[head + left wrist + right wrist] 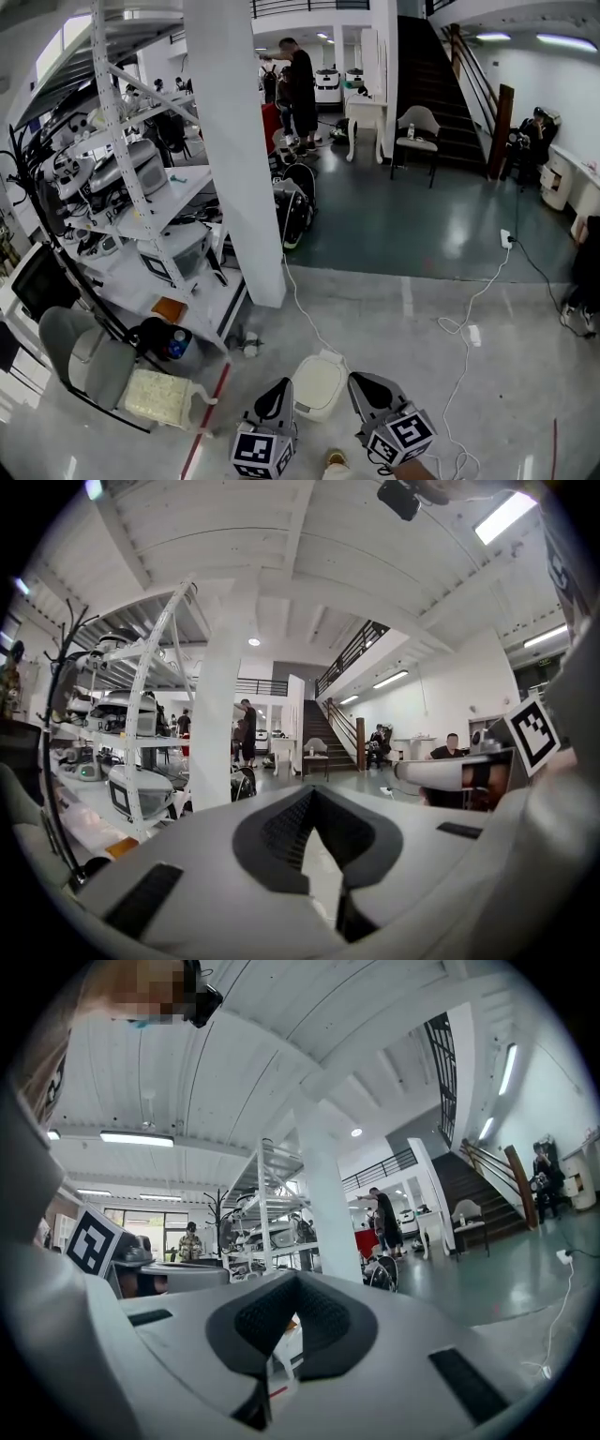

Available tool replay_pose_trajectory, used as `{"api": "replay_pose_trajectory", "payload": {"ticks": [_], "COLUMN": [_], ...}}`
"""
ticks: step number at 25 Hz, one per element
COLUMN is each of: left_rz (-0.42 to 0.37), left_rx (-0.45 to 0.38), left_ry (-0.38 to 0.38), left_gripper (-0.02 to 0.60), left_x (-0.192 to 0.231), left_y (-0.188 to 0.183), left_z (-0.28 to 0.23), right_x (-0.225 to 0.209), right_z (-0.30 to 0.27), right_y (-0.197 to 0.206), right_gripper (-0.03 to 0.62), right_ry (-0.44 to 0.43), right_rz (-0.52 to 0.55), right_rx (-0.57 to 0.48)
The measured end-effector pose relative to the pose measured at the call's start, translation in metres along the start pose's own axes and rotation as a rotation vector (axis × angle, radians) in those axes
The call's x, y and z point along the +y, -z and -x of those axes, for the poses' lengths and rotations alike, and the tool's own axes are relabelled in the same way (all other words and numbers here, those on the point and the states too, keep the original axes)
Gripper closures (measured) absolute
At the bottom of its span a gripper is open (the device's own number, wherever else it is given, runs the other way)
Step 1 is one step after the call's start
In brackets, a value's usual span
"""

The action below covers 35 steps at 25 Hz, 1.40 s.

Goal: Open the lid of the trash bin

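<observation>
Your left gripper (278, 389) and right gripper (364, 384) hang nearest, both clenched on nothing. Just beyond and between their tips, the closed trash bin (319, 384) sits on the floor, within equal reach of either.

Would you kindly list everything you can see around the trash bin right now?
trash bin: one, white, lid closed, on the floor, bottom centre
pillar: one, white, centre
shelving rack: one, white, left, loaded
chair: one, grey, lower left
cable: one, white, floor at right
staircase: one, dark, far back
left gripper: one, grey, jaws together, empty
right gripper: one, grey, jaws together, empty
</observation>
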<state>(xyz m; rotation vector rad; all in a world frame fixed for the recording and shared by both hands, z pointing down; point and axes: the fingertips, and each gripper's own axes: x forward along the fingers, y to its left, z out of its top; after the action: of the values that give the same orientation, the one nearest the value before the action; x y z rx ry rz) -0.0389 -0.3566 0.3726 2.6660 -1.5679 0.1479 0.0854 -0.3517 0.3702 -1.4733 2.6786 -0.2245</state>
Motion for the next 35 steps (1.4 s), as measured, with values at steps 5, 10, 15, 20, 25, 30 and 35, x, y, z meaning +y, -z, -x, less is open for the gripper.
{"api": "replay_pose_trajectory", "payload": {"ticks": [5,10,15,20,25,30,35], "left_rz": [-0.015,-0.02,-0.019,0.008,0.034,0.027,0.04], "left_rx": [-0.011,-0.025,-0.046,-0.03,-0.04,-0.038,-0.042], "left_ry": [-0.064,-0.107,-0.109,-0.093,-0.101,-0.095,-0.09], "left_gripper": [0.589,0.589,0.589,0.591,0.591,0.591,0.591], "left_x": [0.01,0.027,0.04,0.049,0.061,0.075,0.09], "left_y": [-0.01,-0.03,-0.038,-0.028,-0.021,-0.012,0.005], "left_z": [-0.032,-0.053,-0.067,-0.076,-0.088,-0.101,-0.114], "right_x": [-0.037,-0.054,-0.06,-0.061,-0.062,-0.061,-0.065], "right_z": [-0.016,-0.039,-0.06,-0.075,-0.093,-0.11,-0.13], "right_y": [-0.005,-0.012,-0.015,-0.012,-0.009,0.003,0.015], "right_gripper": [0.563,0.563,0.563,0.563,0.563,0.563,0.563], "right_ry": [-0.021,-0.045,-0.055,-0.05,-0.057,-0.063,-0.07], "right_rz": [0.004,-0.002,0.0,-0.019,-0.015,-0.022,-0.013], "right_rx": [0.006,-0.001,-0.003,-0.006,0.0,0.019,0.021]}}
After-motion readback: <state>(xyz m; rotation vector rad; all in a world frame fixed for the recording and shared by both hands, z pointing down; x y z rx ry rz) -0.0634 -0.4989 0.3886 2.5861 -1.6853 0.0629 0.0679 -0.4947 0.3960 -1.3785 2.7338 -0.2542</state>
